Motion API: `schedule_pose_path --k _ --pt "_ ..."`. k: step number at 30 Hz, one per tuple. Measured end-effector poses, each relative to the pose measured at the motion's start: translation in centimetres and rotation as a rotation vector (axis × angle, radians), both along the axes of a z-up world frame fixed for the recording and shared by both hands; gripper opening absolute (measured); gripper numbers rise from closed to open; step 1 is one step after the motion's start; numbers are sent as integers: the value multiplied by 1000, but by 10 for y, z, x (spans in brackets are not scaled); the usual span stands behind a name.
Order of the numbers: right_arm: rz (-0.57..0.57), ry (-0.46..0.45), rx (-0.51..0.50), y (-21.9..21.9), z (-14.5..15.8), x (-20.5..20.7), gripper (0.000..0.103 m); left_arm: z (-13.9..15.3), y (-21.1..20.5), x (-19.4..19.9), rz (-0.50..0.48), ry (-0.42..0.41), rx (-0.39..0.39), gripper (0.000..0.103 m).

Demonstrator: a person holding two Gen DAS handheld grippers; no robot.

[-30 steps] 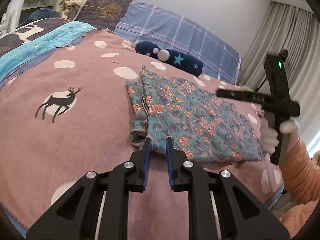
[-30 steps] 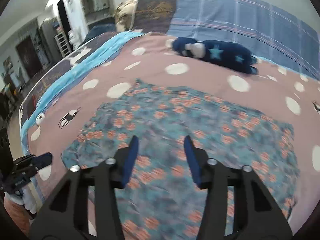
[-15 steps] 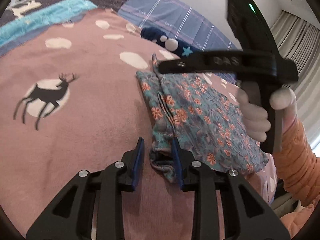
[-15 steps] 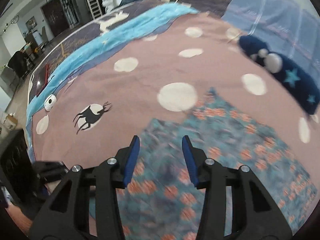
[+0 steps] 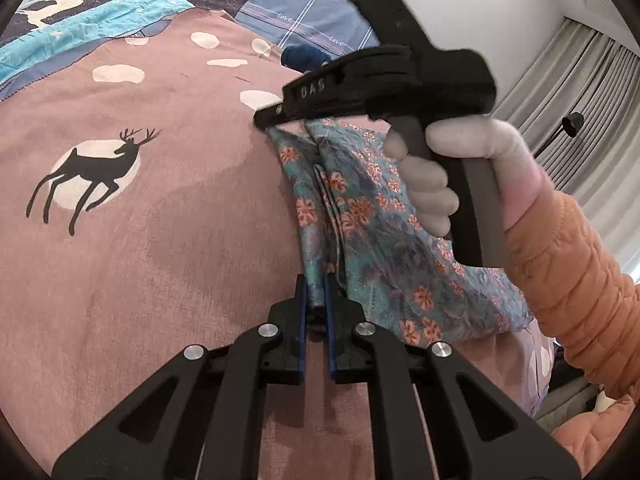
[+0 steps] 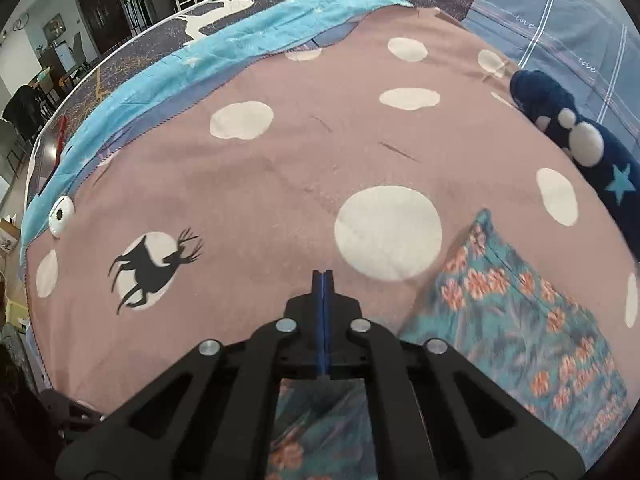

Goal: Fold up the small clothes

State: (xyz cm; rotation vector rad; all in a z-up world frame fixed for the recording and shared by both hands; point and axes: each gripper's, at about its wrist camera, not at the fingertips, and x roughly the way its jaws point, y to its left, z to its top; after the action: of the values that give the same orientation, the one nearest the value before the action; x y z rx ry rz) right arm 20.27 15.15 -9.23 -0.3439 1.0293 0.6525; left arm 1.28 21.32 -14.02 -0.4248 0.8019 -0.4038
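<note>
A teal floral garment point(image 5: 384, 236), folded, lies on the pink deer-print blanket point(image 5: 160, 240). My left gripper point(image 5: 316, 284) is at its near left corner, jaws closing, and the pads pinch the folded edge between them. A gloved hand point(image 5: 432, 184) holds my right gripper point(image 5: 266, 114) over the garment's far left corner, pointing steeply down. In the right wrist view the right gripper point(image 6: 322, 274) is shut with pad against pad. The garment point(image 6: 520, 320) lies under and to the right of it, and no cloth shows between the tips.
A dark blue plush toy point(image 6: 580, 148) with stars lies past the garment, near a blue plaid pillow point(image 5: 312, 12). A turquoise strip of bedding point(image 6: 200, 64) runs along the bed's far left side. An orange quilted sleeve point(image 5: 572, 292) reaches in from the right. Grey curtains point(image 5: 580, 92) hang behind.
The left gripper came down to the garment's near corner and closed on its edge. The right gripper swept left across the garment to its far corner and went from open to shut.
</note>
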Motion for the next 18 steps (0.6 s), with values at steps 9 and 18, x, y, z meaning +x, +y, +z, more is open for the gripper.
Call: schedule_pose_path --k 9,18 --pt "-218 -46 28 -51 34 34 29 38 4 -22 -6 -133 5 21" --pt "-264 9 -106 -33 0 51 41 12 -37 2 -104 -46 151 13"
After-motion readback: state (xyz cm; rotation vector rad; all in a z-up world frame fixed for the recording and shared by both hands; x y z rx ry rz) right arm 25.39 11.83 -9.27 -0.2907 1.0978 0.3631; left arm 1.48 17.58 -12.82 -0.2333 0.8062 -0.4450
